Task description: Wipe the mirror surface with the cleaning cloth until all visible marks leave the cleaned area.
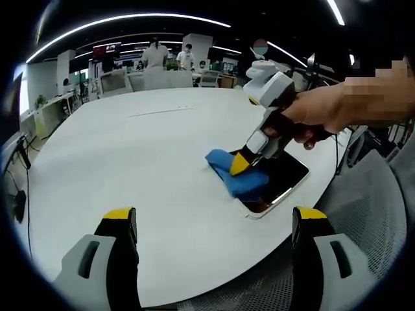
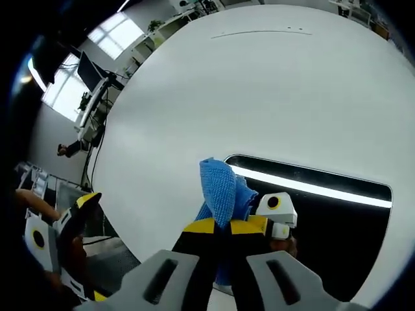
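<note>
1. Mirror (image 2: 337, 220) flat at table (image 1: 162, 149) edge, glass up for wiping.
2. Cloth (image 2: 220, 188) bunched on its near end, pinched by right gripper (image 2: 224, 227) for rubbing marks.
3. Left gripper (image 1: 214, 223) wide, empty, held back off table.

The cloth (image 2: 220, 188) is showing bright blue, the mirror (image 2: 324, 214) is looking dark with a white light streak across it, the worktop (image 1: 149, 149) is plain white, and both tools (image 1: 214, 223) (image 2: 224, 227) are wearing yellow tips over grey and black.
</note>
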`<state>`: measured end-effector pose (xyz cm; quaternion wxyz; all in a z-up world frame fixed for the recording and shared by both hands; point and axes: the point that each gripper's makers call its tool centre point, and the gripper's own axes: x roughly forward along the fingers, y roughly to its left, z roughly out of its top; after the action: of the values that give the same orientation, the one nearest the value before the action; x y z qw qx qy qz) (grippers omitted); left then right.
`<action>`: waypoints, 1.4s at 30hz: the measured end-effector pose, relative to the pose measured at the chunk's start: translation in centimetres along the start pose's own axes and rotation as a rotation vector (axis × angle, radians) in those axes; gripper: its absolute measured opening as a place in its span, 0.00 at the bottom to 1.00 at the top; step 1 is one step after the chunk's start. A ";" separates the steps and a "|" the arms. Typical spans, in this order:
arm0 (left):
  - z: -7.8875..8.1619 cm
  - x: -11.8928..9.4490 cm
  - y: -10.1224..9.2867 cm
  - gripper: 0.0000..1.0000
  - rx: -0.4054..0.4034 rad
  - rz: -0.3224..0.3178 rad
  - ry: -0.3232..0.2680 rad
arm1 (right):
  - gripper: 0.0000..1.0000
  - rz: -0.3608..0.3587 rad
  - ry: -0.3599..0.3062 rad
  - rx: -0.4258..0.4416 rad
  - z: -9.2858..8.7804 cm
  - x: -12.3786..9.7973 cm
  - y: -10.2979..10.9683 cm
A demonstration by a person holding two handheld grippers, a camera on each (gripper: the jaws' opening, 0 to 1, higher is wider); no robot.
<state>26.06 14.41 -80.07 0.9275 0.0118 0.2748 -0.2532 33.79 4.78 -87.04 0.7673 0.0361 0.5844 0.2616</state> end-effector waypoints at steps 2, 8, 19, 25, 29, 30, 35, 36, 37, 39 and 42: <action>0.0 0.0 0.0 0.99 0.000 0.001 0.000 | 0.00 -0.002 0.001 -0.005 -0.1 -0.2 -0.3; 0.0 0.0 0.0 0.99 0.000 0.000 0.001 | 0.00 -0.006 -0.001 0.001 -0.5 -0.9 -1.4; 0.0 0.0 0.0 0.99 0.001 -0.001 0.001 | 0.00 -0.015 -0.007 0.022 -1.0 -1.8 -3.2; 0.1 0.0 0.0 0.99 0.002 -0.002 -0.005 | 0.00 -0.020 -0.012 0.032 -1.2 -2.2 -4.3; 0.1 0.0 0.0 0.99 0.002 0.001 -0.008 | 0.00 -0.026 -0.013 0.030 -1.3 -2.4 -4.5; 0.2 0.0 0.0 0.99 0.001 0.002 -0.010 | 0.00 -0.028 -0.013 0.030 -1.3 -2.5 -4.7; 0.2 0.0 0.0 0.99 0.003 0.003 -0.010 | 0.00 -0.036 -0.015 0.030 -1.6 -2.9 -5.4; 0.2 0.0 0.0 0.99 0.005 0.003 -0.011 | 0.00 -0.038 -0.016 0.031 -1.6 -3.0 -5.6; 0.2 0.0 0.0 0.99 0.004 0.003 -0.011 | 0.00 -0.039 -0.017 0.033 -1.7 -3.1 -5.7; 0.1 0.0 0.0 0.99 0.001 0.004 -0.010 | 0.00 -0.044 -0.019 0.037 -1.9 -3.4 -6.2; 0.1 0.0 -0.1 0.99 0.002 0.001 -0.008 | 0.00 -0.054 -0.023 0.044 -2.3 -3.9 -7.1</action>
<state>26.06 14.34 -79.94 0.9286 0.0119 0.2711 -0.2531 33.55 -3.66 -86.96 0.7797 0.0405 0.5820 0.2275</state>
